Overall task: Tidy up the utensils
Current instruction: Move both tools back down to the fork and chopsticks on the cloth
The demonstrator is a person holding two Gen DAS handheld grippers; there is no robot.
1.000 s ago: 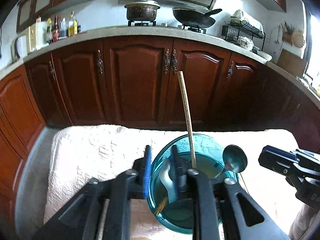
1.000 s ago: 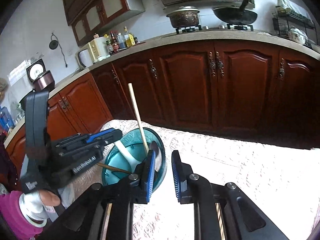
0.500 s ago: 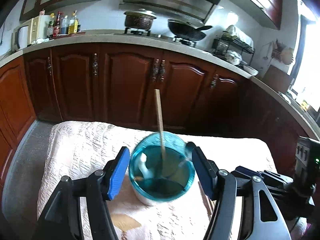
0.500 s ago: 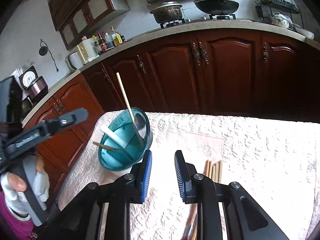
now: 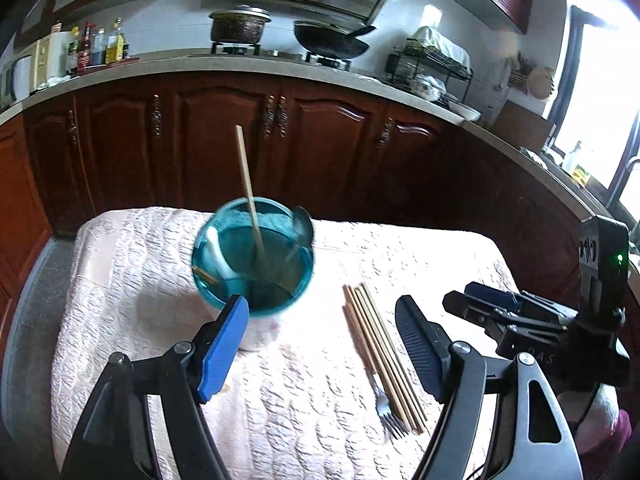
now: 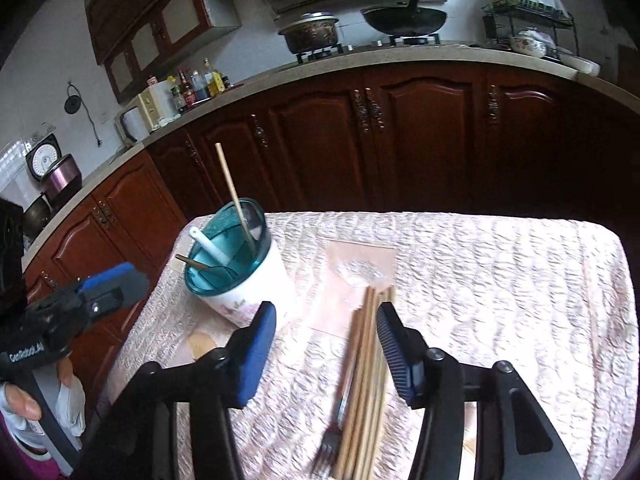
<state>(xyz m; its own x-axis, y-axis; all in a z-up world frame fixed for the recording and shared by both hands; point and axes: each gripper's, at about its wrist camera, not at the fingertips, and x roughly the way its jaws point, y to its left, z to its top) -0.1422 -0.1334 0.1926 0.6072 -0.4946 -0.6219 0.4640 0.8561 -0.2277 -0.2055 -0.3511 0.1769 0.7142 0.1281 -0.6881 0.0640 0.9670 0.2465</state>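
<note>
The utensil holder (image 6: 240, 280), white with a teal divided rim, stands near the table's left far corner. A wooden chopstick (image 5: 249, 188) rises upright from it, with a white handle (image 6: 208, 246), a metal spoon (image 5: 302, 220) and a thin brown stick whose kind I cannot tell. To its right a bundle of wooden chopsticks (image 5: 380, 356) lies flat on the cloth, a fork (image 6: 332, 440) against its left side; the fork is blurred.

The left gripper (image 5: 320, 344) hangs over the cloth just before the holder, jaws opening wide, gripping nothing. The right gripper (image 6: 326, 344) has its opening jaws astride the bundle, pads clear of it.

A quilted pale pink tablecloth (image 6: 500, 280) covers the table. Behind run dark red-brown cabinets (image 6: 420, 140) under a stone counter with a pot (image 6: 310, 32), wok (image 6: 404, 18), bottles and dish rack (image 5: 432, 68).
</note>
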